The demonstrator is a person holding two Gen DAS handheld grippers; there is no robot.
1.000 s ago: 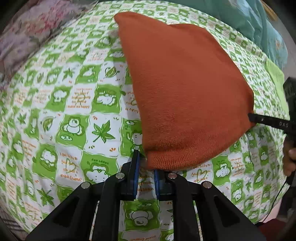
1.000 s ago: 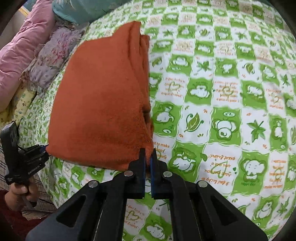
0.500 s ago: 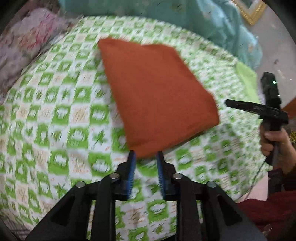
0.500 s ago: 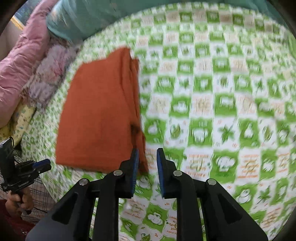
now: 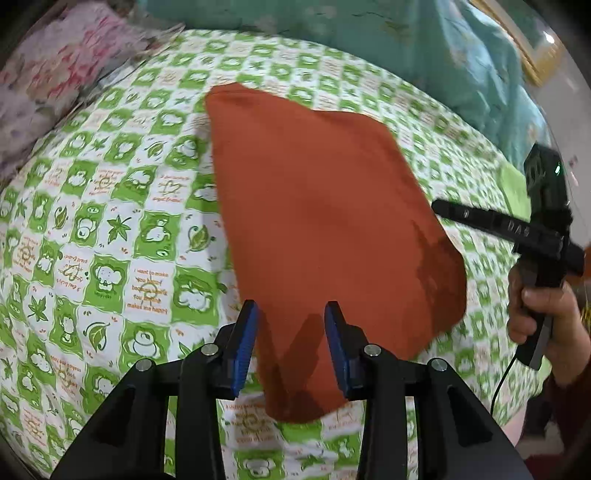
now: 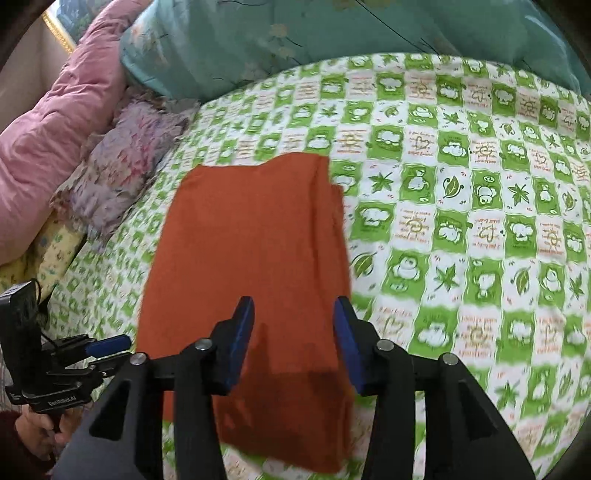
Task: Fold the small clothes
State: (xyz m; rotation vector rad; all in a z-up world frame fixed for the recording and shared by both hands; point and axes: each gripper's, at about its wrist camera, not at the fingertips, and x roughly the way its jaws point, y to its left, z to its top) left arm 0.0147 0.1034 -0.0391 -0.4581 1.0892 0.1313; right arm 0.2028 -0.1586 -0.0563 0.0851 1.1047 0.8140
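Note:
A folded rust-orange garment [image 5: 325,229] lies flat on the green and white checked bedsheet [image 5: 110,229]. It also shows in the right wrist view [image 6: 251,258]. My left gripper [image 5: 291,343] is open and empty, held above the garment's near corner. My right gripper [image 6: 295,343] is open and empty, held above the garment's near edge. The right gripper shows at the right of the left wrist view [image 5: 517,229], and the left gripper shows at the lower left of the right wrist view [image 6: 66,365]. Neither touches the cloth.
A teal quilt [image 6: 332,33] lies at the far side of the bed. A pink quilt [image 6: 44,122] and a floral cloth [image 6: 122,166] lie at the left in the right wrist view. A light green cloth [image 5: 513,188] lies at the bed's right edge.
Both grippers let go of the garment's near edge, opened wide and pulled back and up. The garment now lies flat on the bed.

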